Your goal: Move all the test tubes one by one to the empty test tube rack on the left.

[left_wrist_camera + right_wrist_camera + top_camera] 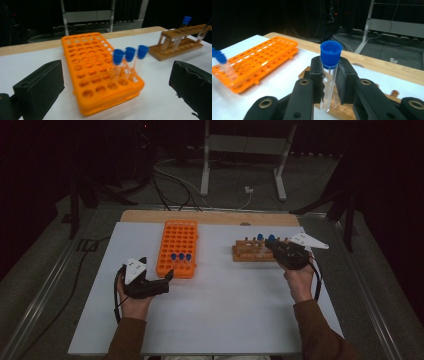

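Observation:
An orange tube rack lies left of centre on the white table, with three blue-capped tubes standing in its near rows. My left gripper hovers just before the rack's near left corner, open. In the left gripper view its jaws stand wide apart on either side of the orange rack and the three tubes. My right gripper is over the wooden rack, shut on a clear tube with a blue cap. Another capped tube stands in the wooden rack.
The white table top ends in a bare wooden strip at the back. Beyond it a metal frame stand and cables sit on the floor. The wooden rack lies well right of the orange one.

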`<action>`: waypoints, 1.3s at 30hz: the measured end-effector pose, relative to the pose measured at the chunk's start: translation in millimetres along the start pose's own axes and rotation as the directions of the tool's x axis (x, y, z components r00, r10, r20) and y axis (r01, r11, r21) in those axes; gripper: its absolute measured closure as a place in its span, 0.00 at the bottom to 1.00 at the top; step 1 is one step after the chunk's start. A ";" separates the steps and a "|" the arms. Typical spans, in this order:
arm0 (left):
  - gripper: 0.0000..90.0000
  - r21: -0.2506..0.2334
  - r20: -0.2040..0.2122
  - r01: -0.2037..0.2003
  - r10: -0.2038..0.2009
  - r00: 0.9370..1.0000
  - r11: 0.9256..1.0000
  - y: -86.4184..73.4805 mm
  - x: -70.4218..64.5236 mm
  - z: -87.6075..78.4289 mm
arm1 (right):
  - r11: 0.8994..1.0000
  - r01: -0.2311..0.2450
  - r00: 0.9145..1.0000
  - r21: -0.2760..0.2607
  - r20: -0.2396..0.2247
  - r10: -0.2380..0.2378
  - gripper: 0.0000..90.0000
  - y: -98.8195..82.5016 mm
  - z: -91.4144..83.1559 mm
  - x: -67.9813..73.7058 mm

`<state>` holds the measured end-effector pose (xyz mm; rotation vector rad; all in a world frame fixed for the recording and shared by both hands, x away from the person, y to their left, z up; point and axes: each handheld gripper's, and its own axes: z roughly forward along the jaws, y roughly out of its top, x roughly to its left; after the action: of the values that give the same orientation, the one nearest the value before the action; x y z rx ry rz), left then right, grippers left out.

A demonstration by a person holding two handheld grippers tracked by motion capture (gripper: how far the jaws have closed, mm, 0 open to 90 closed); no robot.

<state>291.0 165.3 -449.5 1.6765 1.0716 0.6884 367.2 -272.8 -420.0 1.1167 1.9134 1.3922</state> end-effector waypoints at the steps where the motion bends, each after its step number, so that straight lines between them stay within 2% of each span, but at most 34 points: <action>1: 0.01 0.002 0.004 -0.009 0.009 1.000 1.000 1.1 -2.4 1.6 | 1.000 0.002 1.000 0.002 -0.007 -0.002 0.85 -1.3 1.0 1.8; 8: 0.01 0.010 0.040 -0.048 0.047 0.998 0.999 9.2 -20.3 17.1 | 1.000 0.013 0.997 0.015 -0.070 -0.012 0.85 -7.2 5.4 18.9; 11: 0.04 -0.007 0.048 -0.070 0.071 0.996 0.997 13.9 -31.6 22.9 | 0.999 0.035 0.995 0.025 -0.089 -0.033 0.85 -8.7 8.3 27.3; 16: 0.06 -0.010 0.099 -0.094 0.095 0.991 0.995 21.7 -51.8 35.9 | 0.999 0.035 0.991 0.041 -0.129 -0.030 0.85 -12.7 14.4 38.2; 18: 0.09 -0.010 0.099 -0.114 0.114 0.988 0.993 23.7 -59.2 41.1 | 0.998 0.031 0.989 0.045 -0.143 -0.024 0.85 -13.3 16.5 42.2; 23: 0.13 0.004 0.130 -0.105 0.104 0.986 0.994 25.4 -73.3 55.9 | 0.998 0.044 0.986 0.046 -0.162 -0.036 0.85 -12.4 19.5 51.8; 33: 0.20 0.062 0.207 -0.151 0.136 0.969 0.987 19.8 -103.1 86.8 | 0.997 0.059 0.978 0.058 -0.202 -0.046 0.85 -11.6 23.1 67.7; 36: 0.26 0.071 0.232 -0.151 0.131 0.964 0.986 18.7 -109.3 94.6 | 0.996 0.060 0.975 0.058 -0.216 -0.047 0.85 -11.7 23.8 71.9; 39: 0.36 0.076 0.253 -0.157 0.133 0.958 0.985 18.6 -115.6 100.3 | 0.996 0.069 0.973 0.064 -0.225 -0.053 0.85 -12.3 24.6 75.7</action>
<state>328.7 16.4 -461.8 1.8827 0.8213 0.5100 343.0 -197.5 -435.6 0.9583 2.1512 1.4788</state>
